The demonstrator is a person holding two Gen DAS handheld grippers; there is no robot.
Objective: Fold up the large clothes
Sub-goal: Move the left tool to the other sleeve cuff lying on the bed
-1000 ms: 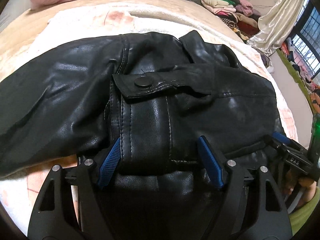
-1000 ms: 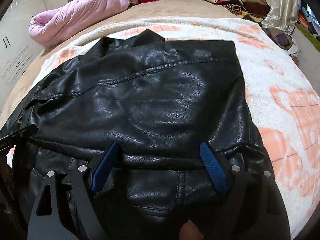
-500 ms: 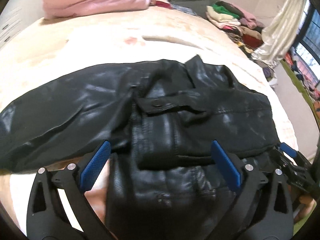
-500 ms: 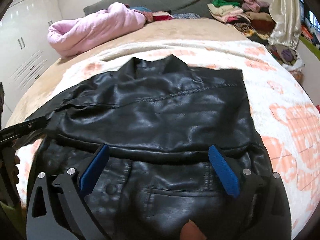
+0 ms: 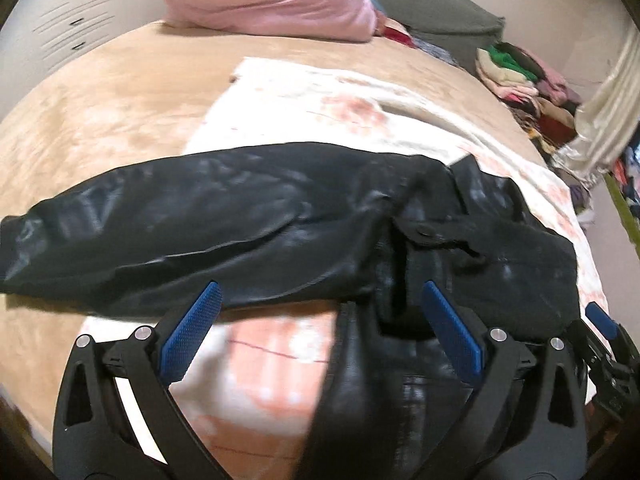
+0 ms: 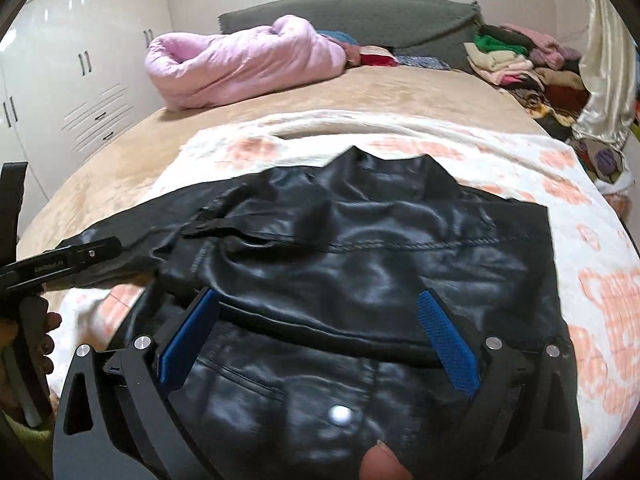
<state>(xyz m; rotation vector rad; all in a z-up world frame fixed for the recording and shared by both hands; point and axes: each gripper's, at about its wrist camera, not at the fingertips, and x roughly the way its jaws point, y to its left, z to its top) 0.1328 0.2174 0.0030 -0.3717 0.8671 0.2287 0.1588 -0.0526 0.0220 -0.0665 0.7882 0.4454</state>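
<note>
Both grippers stand wide open with nothing pinched between their blue pads. The left gripper (image 5: 320, 334) has just been opening, and its pads frame a bare patch of blanket and the jacket's near edge without pressing on either; the right gripper (image 6: 318, 340) has likewise just been opening, its pads spread over the folded hem and clear of the leather. The black leather jacket (image 6: 360, 264) lies across the lower middle of both views, its lower part folded up over the body, collar pointing toward the top of the frame, and one sleeve (image 5: 160, 232) stretched out flat to the left. It rests on a white blanket with orange patches (image 6: 592, 300) spread over a tan bed cover (image 5: 100, 112). Further back, at the upper middle, sits a rolled pink quilt (image 6: 240, 64), and in the upper right a heap of clothes (image 6: 516, 64) beside a pale curtain (image 6: 608, 52). White cupboards (image 6: 80, 60) fill the upper left.
</note>
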